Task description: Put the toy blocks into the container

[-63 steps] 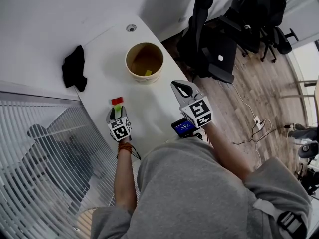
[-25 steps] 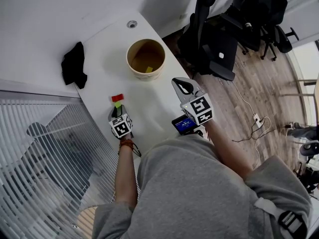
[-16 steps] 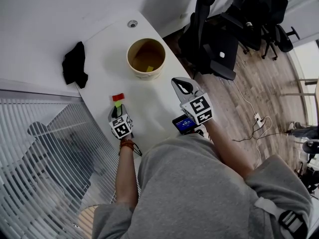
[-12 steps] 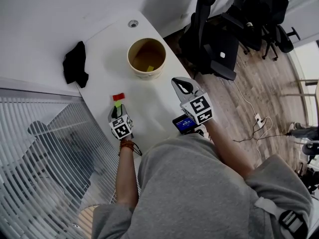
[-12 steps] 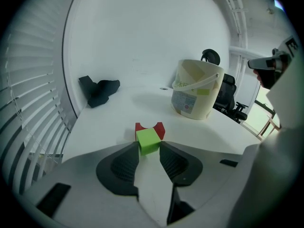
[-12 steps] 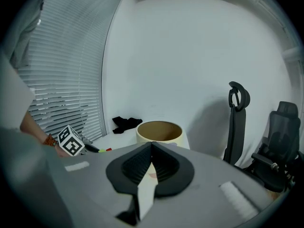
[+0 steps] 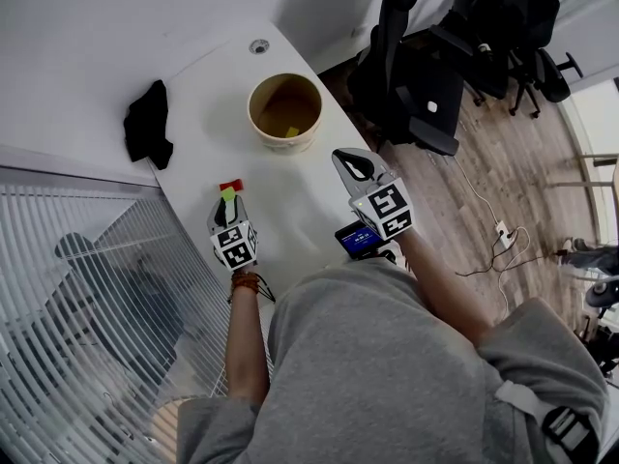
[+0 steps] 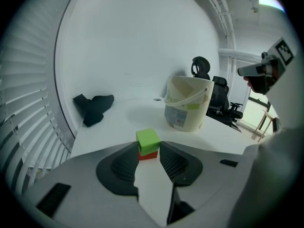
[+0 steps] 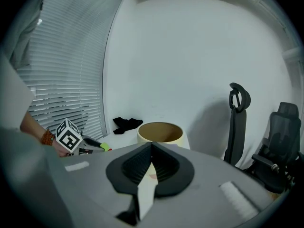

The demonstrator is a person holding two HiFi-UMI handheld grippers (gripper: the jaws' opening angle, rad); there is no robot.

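Now, left gripper (image 8: pixel 149 151): is pinching the green block (image 8: pixel 147 139) at its tips.
Right gripper (image 9: pixel 151 146): is idling, jaws together, empty.
Red block (image 8: pixel 148 154): is lying close, so lifting straight up looks safest.

green block (image 8: pixel 148 139), red block (image 8: pixel 151 155) behind it at 12. cream bucket (image 7: pixel 284 112), yellow bit (image 7: pixel 291 131) inside, probably a block. black cloth (image 7: pixel 147 125) at 10, white table (image 7: pixel 208 95).
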